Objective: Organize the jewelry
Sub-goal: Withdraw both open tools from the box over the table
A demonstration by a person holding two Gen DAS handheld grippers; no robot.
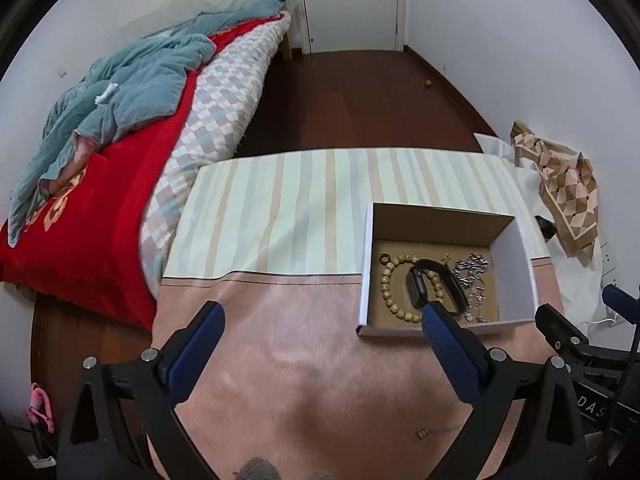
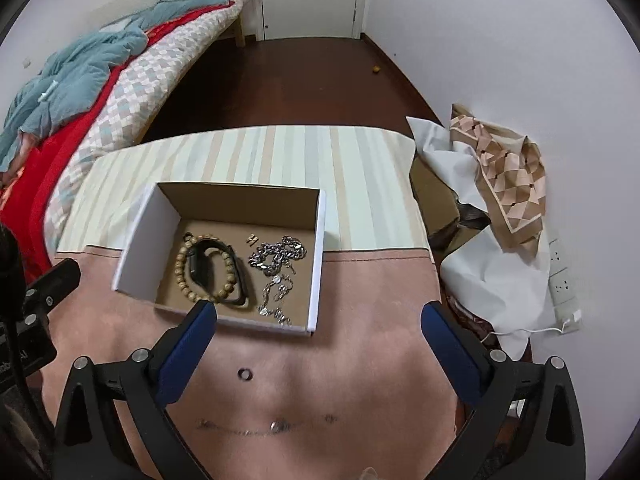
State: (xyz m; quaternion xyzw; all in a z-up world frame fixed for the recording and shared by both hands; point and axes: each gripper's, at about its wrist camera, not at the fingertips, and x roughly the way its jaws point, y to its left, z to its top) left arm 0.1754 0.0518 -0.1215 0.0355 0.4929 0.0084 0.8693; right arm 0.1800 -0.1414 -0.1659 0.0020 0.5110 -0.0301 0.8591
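Note:
An open cardboard box [image 2: 132, 236] [image 1: 516, 256] sits on the cloth-covered table. Inside lie a wooden bead bracelet [image 2: 180, 264] [image 1: 386, 284], a black watch band [image 2: 200, 266] [image 1: 416, 286], silver chains [image 2: 276, 258] [image 1: 472, 270] and a small gold piece [image 2: 252, 239]. On the pink cloth in front of the box lie a small dark ring [image 2: 245, 374] and a thin chain necklace [image 2: 256, 429] [image 1: 436, 432]. My right gripper [image 2: 318, 332] is open and empty above the ring. My left gripper [image 1: 322, 332] is open and empty, left of the box.
A bed [image 1: 120, 200] with a red blanket and a teal quilt lies to the left. A patterned scarf [image 2: 508, 184] on white wrapping and a wall socket [image 2: 564, 276] are at the right. Dark wood floor [image 1: 340, 100] lies beyond the table.

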